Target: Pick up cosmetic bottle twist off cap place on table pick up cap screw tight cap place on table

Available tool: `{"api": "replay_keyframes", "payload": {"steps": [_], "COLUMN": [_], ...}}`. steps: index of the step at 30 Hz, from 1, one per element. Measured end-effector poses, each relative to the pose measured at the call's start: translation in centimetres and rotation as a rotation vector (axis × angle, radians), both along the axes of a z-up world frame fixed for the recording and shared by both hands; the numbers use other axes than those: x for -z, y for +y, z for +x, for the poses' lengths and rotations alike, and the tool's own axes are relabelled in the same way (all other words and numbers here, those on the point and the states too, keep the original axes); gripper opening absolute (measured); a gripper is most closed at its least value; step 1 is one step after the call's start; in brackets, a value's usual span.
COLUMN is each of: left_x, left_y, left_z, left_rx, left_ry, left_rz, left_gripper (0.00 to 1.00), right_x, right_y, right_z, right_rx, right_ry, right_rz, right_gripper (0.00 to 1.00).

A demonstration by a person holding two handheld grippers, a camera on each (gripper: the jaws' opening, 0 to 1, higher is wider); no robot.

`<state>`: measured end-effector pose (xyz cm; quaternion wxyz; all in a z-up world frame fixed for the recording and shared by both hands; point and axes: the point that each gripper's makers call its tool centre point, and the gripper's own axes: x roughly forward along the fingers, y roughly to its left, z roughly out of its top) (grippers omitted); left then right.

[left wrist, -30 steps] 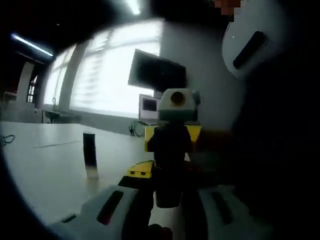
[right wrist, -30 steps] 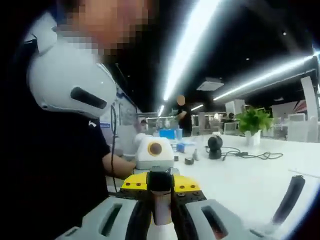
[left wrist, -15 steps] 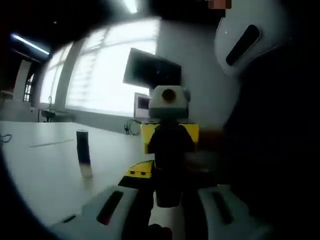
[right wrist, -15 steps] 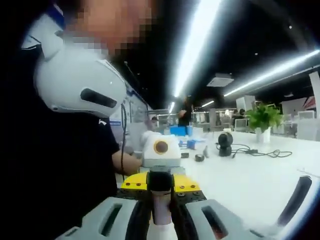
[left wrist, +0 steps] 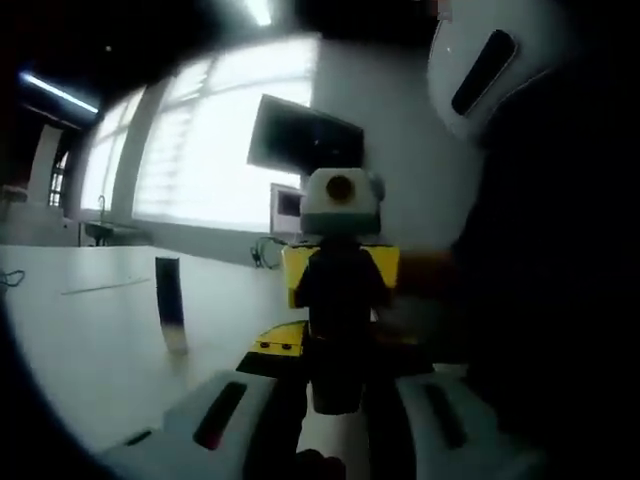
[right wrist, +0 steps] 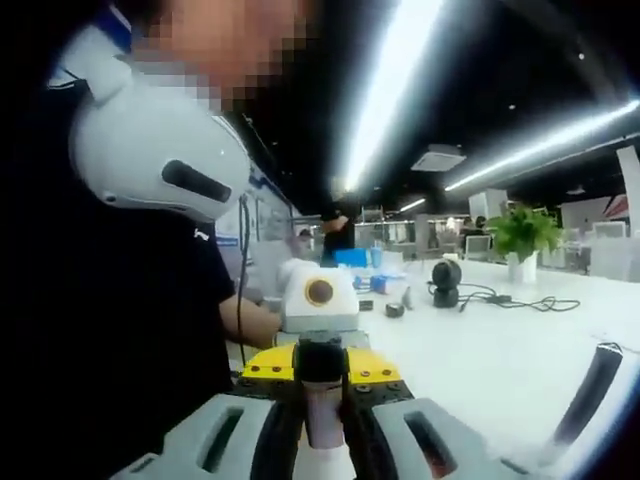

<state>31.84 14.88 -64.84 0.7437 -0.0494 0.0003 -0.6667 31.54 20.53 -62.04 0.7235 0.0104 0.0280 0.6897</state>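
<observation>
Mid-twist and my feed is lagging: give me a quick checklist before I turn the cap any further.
1. Right claw shut on the cosmetic bottle: ok, the pale body sits between its jaws.
2. Left claw shut on the cap: ok, though backlit and dark in the left gripper view.
3. Cap free of the bottle: cannot tell, no gap shows.
4. Two claws lined up nose to nose: ok.
5. Bare table nearby for setting down: ok.
6. Dark tube standing upright, apart from both claws: ok.
</observation>
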Motion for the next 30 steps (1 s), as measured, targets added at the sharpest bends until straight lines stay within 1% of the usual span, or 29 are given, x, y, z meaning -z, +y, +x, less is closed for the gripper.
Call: {"api": "replay_keyframes", "payload": {"steps": [1,2,3,4,5,6,7,10,12,13,15,16,17,18,19,20,22,23,24,25,29,30], "left_x": [-0.1,-0.2,-0.1,-0.1,0.1,0.1,0.2,0.5,1.1,1.6,2.1,2.2,2.2,2.2,2.2,2.2,2.2,2.1,2.0,2.0,2.1,2.2], "left_y": [0.0,0.0,0.0,0.0,-0.1,-0.1,-0.1,-0.1,0.1,0.3,0.4,0.4,0.5,0.6,0.6,0.7,0.9,1.0,1.1,1.2,1.8,1.9], "left_z": [0.2,0.4,0.8,1.1,1.3,1.6,2.0,3.2,4.2,5.1,5.6,5.9,6.0,6.2,6.4,6.7,7.2,7.4,7.7,7.9,9.1,9.3], "left_rx": [-0.004,-0.007,-0.027,-0.038,-0.048,-0.067,-0.083,-0.139,-0.184,-0.226,-0.242,-0.256,-0.266,-0.274,-0.288,-0.306,-0.33,-0.342,-0.355,-0.372,-0.448,-0.462], "left_ry": [-0.002,0.002,-0.006,-0.013,-0.023,-0.025,-0.021,-0.031,-0.019,-0.015,-0.005,0.001,-0.001,-0.002,-0.004,-0.005,-0.005,-0.001,0.003,0.005,-0.016,-0.015], "left_rz": [-0.001,-0.006,-0.001,0.002,0.014,0.01,0.014,0.029,0.044,0.05,0.053,0.051,0.049,0.048,0.046,0.048,0.043,0.035,0.029,0.029,0.043,0.05], "left_gripper": [0.1,0.1,0.1,0.1,0.1,0.1,0.1,0.1,0.1,0.1,0.1,0.1,0.1,0.1,0.1,0.1,0.1,0.1,0.1,0.1,0.1,0.1], "right_x": [0.1,-0.1,-0.3,-0.4,-0.4,-0.3,-0.2,-0.4,-0.2,-0.1,0.4,0.6,0.8,0.8,0.9,0.6,0.6,0.6,0.4,0.5,0.8,0.8], "right_y": [0.0,0.0,0.1,0.0,-0.1,-0.2,-0.3,-0.5,-0.7,-0.6,-0.6,-0.5,-0.6,-0.7,-0.8,-0.8,-0.9,-0.8,-0.9,-0.7,-0.6,-0.4], "right_z": [0.1,0.2,0.5,0.9,1.4,1.9,2.2,3.0,3.3,3.2,3.7,3.9,4.2,4.5,4.9,5.0,5.3,5.3,5.6,5.4,6.4,6.4], "right_rx": [0.005,0.005,0.02,0.038,0.067,0.09,0.107,0.163,0.191,0.193,0.24,0.255,0.288,0.311,0.345,0.357,0.391,0.4,0.431,0.431,0.545,0.553], "right_ry": [0.004,0.011,0.026,0.023,0.006,-0.008,-0.012,-0.007,0.001,-0.001,-0.025,-0.013,-0.026,-0.031,-0.022,-0.03,-0.023,-0.031,-0.055,-0.047,-0.123,-0.114], "right_rz": [0.002,0.015,0.033,0.04,0.037,0.03,0.028,0.047,0.047,0.041,0.021,0.022,0.014,0.02,0.018,0.033,0.036,0.039,0.041,0.038,-0.026,-0.015], "right_gripper": [0.17,0.25,0.29,0.3,0.3,0.3,0.31,0.32,0.33,0.34,0.34,0.34,0.34,0.34,0.34,0.33,0.32,0.32,0.31,0.31,0.3,0.29]}}
